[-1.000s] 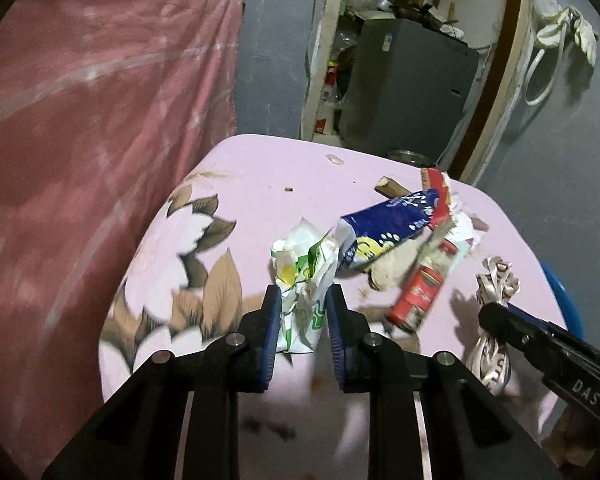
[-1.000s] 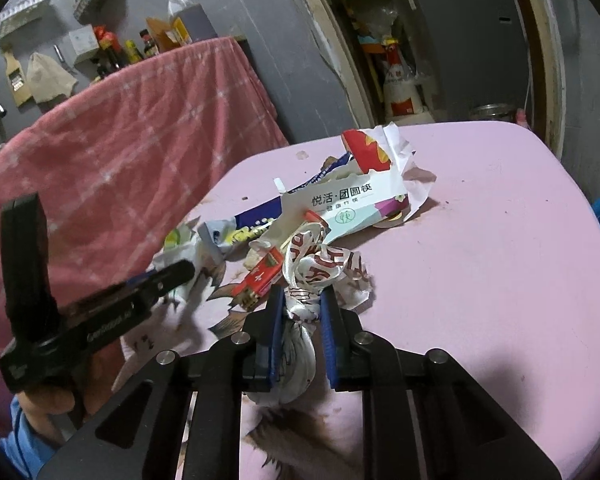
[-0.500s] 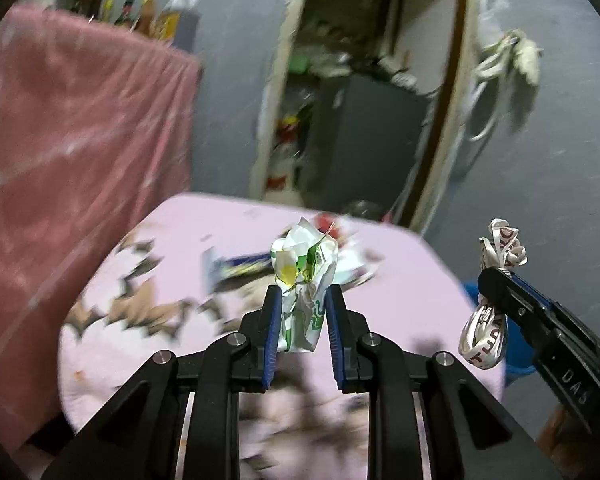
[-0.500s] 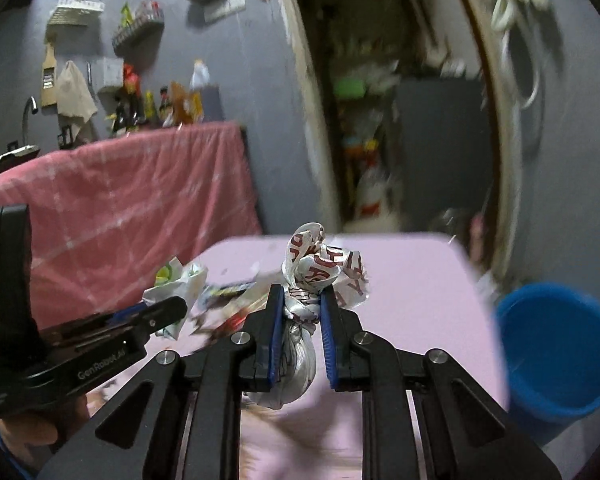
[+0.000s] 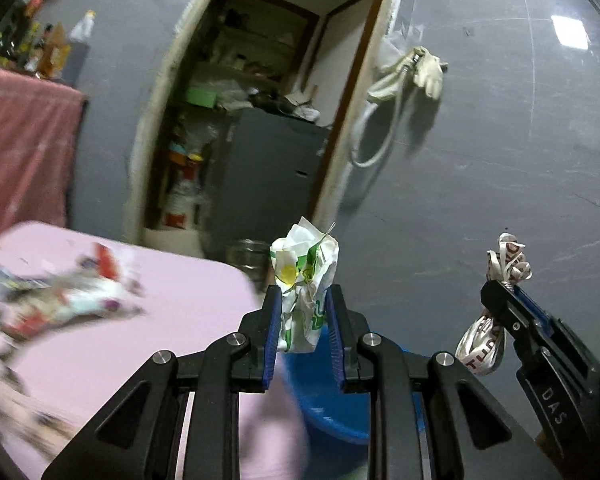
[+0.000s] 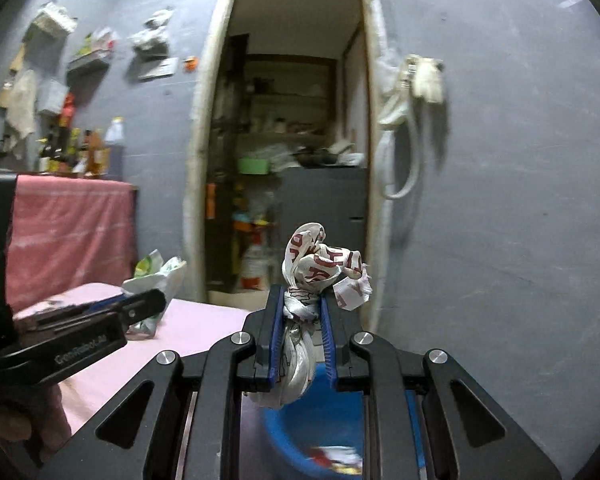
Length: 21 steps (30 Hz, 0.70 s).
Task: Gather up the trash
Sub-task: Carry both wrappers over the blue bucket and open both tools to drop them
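My left gripper (image 5: 302, 308) is shut on a crumpled white, green and yellow wrapper (image 5: 305, 276) and holds it in the air above a blue bin (image 5: 332, 408). My right gripper (image 6: 300, 316) is shut on a knotted white wrapper with red letters (image 6: 316, 272), over the same blue bin (image 6: 316, 440), which has some trash inside. The right gripper also shows in the left wrist view (image 5: 500, 300), and the left gripper in the right wrist view (image 6: 148, 304). More wrappers (image 5: 60, 296) lie blurred on the pink table (image 5: 172, 320).
The pink table (image 6: 196, 324) is to the left of the bin. A pink cloth-covered counter (image 6: 68, 232) stands behind it. An open doorway with a grey cabinet (image 6: 324, 208) is straight ahead, grey wall to the right.
Both grippers have lifted off the table with their wrappers and swung right, and now hang over the blue bin. The table has slid to the left of both views.
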Available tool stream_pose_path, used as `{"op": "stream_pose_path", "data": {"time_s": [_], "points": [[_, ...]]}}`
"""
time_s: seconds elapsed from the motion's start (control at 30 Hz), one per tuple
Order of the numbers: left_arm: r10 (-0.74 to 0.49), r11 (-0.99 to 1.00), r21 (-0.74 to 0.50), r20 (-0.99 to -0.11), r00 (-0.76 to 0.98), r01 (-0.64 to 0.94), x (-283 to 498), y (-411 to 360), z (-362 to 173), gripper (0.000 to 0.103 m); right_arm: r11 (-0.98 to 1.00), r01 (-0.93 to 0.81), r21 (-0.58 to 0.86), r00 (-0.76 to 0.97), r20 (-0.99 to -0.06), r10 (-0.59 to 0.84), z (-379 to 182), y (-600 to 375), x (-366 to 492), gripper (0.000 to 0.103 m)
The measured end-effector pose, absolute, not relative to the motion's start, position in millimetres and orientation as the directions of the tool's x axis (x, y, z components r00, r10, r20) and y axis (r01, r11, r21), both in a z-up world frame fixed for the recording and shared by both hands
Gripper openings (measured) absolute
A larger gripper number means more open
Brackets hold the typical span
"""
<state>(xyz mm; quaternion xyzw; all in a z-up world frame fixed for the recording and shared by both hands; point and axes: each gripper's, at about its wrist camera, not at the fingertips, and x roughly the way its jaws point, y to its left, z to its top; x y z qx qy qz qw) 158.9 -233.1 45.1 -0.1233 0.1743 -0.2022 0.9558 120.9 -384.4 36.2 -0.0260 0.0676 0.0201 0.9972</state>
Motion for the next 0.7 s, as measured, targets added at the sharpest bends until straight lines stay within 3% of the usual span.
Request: {"op": "stream_pose_path", "data": {"time_s": [0.27, 0.7], "points": [[-0.435, 0.883, -0.329, -0.309, 0.846, 0.334, 192.7, -300.9, 25.5, 0.019, 0.998, 0.025, -0.054, 0.99, -0.135, -0.032, 12.3, -462.1, 137.7, 0.015], [-0.372, 0.925, -0.24, -0.408, 0.834, 0.295, 221.2, -332.7, -27.2, 0.019, 0.999, 0.047, 0.02, 0.963, -0.265, -0.04, -31.7, -495.1, 163.0, 0.016]]}}
